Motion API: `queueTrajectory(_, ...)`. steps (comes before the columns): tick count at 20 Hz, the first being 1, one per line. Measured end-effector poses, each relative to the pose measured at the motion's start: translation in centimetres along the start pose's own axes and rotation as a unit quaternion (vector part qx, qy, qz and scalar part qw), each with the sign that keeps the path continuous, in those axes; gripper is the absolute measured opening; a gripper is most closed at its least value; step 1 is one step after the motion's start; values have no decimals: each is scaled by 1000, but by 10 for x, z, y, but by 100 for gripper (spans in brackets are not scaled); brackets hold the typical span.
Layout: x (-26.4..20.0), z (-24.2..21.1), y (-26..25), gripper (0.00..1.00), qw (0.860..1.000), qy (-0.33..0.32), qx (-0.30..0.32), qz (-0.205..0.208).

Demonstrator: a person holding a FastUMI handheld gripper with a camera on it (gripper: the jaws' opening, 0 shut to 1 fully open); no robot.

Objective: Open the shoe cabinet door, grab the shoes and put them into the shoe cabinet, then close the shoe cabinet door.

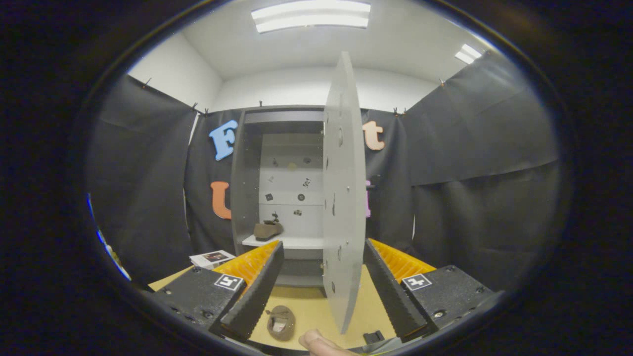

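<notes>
A tan wooden tabletop (311, 309) stands in a booth of black cloth walls under white ceiling lights. 2 brown slip-on shoes show: 1 shoe (280, 322) lies on the tabletop between the fingers, 1 (268, 230) sits on the white shelf inside the tall grey shoe cabinet (247, 198). Its pale grey door (343, 198) stands open, edge-on between the spread fingers of the gripper (321, 291), which grasps nothing.

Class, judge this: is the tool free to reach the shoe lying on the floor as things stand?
Probably yes: the open tool has the shoe low between its fingers, left of the door edge, nothing over it.
</notes>
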State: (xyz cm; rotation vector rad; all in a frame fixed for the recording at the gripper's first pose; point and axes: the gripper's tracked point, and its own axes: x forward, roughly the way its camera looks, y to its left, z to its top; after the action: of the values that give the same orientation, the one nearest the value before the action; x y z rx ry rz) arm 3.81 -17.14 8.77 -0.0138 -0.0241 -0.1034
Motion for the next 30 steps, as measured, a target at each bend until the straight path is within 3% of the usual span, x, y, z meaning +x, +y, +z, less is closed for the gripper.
queueTrajectory(10, 16, -27, 10, 100, 999, -15, -37, -3)
queueTrajectory(16, 19, -56, 14, 100, 997, 18, -71, 16)
queueTrajectory(21, 5, -96, 27, 100, 991, 99, -76, 51)
queueTrajectory(25, -21, -131, 28, 99, 976, 198, -73, 56)
queueTrajectory(30, -47, -161, 39, 85, 951, 304, -32, 55)
